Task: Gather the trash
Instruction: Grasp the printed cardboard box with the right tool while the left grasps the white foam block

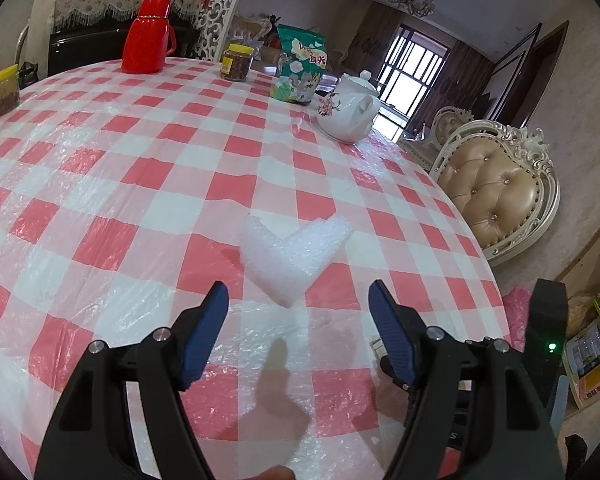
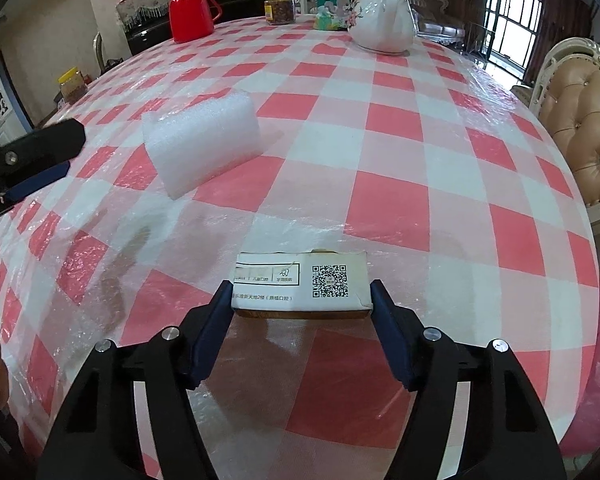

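Your right gripper (image 2: 302, 292) clasps the small box (image 2: 300, 284) across its long axis, while the foam corner (image 1: 290, 256) lies just ahead of your wide-open left gripper (image 1: 298, 294).

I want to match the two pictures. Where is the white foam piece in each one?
Left wrist: the white foam piece lies center, just ahead of the open left tool.
Right wrist: the foam sits upper left.
Shared landmark: the red thermos at the table's far edge.
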`<move>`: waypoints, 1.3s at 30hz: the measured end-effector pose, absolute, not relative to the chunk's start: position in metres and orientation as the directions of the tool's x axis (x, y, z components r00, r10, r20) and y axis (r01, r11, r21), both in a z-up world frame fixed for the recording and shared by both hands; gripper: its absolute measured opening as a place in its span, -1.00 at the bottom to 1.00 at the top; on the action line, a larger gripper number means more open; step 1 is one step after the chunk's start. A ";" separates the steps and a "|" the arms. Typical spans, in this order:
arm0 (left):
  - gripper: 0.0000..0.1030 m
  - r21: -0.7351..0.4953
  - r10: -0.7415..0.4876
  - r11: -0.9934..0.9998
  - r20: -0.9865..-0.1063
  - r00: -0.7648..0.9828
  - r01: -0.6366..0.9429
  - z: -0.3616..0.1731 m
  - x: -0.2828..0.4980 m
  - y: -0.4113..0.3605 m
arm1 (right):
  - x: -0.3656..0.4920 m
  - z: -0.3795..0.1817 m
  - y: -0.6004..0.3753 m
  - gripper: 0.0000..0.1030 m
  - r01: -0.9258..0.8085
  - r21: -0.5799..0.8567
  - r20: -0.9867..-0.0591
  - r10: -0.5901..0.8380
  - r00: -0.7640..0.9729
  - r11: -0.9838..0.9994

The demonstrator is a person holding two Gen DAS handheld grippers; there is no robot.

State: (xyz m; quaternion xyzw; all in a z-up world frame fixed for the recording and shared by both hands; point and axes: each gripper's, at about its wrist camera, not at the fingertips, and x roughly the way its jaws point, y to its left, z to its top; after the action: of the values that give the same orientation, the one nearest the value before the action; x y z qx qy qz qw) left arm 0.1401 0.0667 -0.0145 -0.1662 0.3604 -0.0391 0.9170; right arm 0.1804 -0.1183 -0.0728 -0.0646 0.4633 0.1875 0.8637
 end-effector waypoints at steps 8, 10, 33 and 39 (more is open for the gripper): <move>0.36 -0.284 -0.167 0.958 -0.672 0.721 -0.043 -0.014 0.150 0.056 | 0.178 -0.063 -0.129 0.25 -0.381 0.087 -0.799 0.293 0.525 0.920; 0.36 -0.262 -0.161 0.965 -0.677 0.718 -0.031 -0.010 0.155 0.051 | 0.177 -0.060 -0.135 0.25 -0.375 0.097 -0.790 0.300 0.534 0.922; 0.27 0.077 -0.024 0.987 -0.797 0.603 0.142 -0.026 0.243 -0.007 | 0.174 -0.035 -0.219 0.26 -0.272 0.108 -0.728 0.263 0.633 0.956; -0.11 0.126 0.025 0.982 -0.829 0.558 0.143 -0.039 0.255 -0.004 | 0.171 -0.035 -0.233 0.26 -0.256 0.117 -0.722 0.260 0.641 0.959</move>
State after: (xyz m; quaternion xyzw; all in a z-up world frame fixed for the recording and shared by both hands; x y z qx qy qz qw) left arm 0.2553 -0.0044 -0.0391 0.0896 0.4688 -0.0336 0.8781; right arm 0.1712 -0.2332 -0.0346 0.0021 0.3988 0.1425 0.9059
